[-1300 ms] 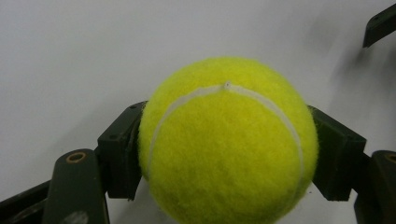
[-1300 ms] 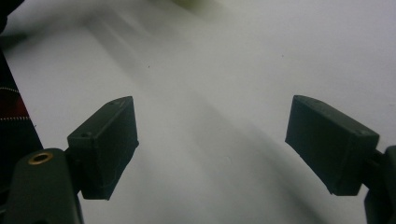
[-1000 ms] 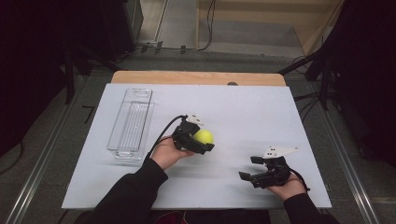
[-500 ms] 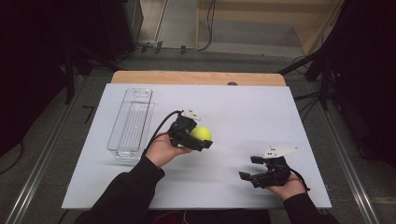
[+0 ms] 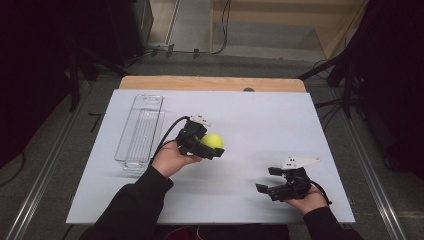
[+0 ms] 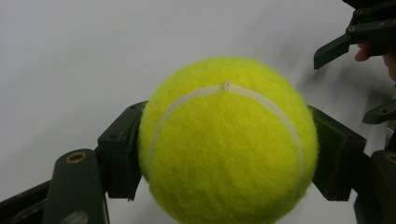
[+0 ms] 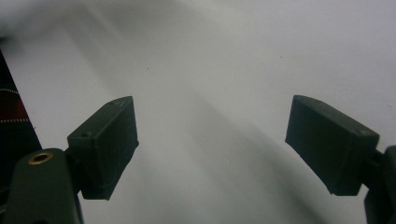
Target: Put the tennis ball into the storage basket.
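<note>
Ball (image 5: 213, 140) sits pinched between the two jaws of my left gripper (image 5: 207, 146), held above the white table (image 5: 260, 125) near its middle. In the left gripper view the ball (image 6: 227, 140) bulges toward the camera, its pale seam curving over the top, and a black pad (image 6: 119, 154) presses into each side of the yellow felt. My left hand (image 5: 170, 159) wraps the gripper body from behind, with the cable looping back over my wrist. A clear tray (image 5: 141, 131) lies to the left of that hand, long side running away from me, near but not touching. My right gripper (image 5: 270, 181) rests low over the table close to its near edge, well apart from the ball, and its jaws stand wide with nothing between them. The right gripper view confirms it: both pads (image 7: 106, 147) are spread far apart over bare white surface. My right hand (image 5: 307, 197) holds that gripper from below and behind, and the grey plate (image 5: 299, 162) on top points to the right. The spread jaws of the right gripper (image 6: 369, 70) also show at the top right corner of the left gripper view.
</note>
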Available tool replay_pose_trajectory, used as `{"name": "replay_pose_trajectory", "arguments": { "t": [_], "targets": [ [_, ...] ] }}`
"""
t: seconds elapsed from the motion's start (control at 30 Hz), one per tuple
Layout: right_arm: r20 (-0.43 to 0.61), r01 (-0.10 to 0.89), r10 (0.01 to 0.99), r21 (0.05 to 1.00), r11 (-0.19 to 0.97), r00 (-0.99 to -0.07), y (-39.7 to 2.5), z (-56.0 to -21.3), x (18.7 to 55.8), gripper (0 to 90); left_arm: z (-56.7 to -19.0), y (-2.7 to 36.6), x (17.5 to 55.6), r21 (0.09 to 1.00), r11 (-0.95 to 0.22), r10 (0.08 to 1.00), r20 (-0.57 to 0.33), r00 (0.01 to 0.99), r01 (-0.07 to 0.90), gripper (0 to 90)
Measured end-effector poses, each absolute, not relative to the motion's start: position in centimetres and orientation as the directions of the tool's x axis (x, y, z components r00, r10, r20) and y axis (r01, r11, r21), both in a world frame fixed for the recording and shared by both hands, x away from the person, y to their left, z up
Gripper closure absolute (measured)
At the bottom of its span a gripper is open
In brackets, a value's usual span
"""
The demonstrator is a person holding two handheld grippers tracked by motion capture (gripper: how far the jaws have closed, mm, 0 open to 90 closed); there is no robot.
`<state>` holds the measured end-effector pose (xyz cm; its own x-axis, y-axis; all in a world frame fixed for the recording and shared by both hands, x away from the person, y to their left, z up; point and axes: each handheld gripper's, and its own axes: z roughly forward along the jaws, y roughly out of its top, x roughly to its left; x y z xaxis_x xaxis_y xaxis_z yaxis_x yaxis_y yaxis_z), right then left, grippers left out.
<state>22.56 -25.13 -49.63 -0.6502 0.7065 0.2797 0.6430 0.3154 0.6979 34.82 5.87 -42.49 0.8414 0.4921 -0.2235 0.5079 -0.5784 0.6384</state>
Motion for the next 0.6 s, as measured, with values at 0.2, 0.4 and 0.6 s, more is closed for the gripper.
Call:
{"name": "replay_pose_trajectory", "arguments": {
  "t": [0.2,0.4,0.6],
  "targets": [
    [0.282,0.645,0.707,0.697,0.313,-0.648,-25.1,-49.6,22.6,14.9,-42.2,6.4,35.1,0.638,-0.572,0.502,-0.226,0.835,0.516,25.7],
    [0.281,0.645,0.71,0.697,0.311,-0.646,-25.1,-49.6,22.6,14.9,-41.9,7.0,35.4,0.633,-0.563,0.515,-0.234,0.825,0.531,25.7],
    [0.277,0.643,0.711,0.7,0.312,-0.646,-25.2,-49.6,22.6,14.9,-41.6,7.7,35.7,0.631,-0.556,0.528,-0.234,0.816,0.541,25.7]
  ]
}}
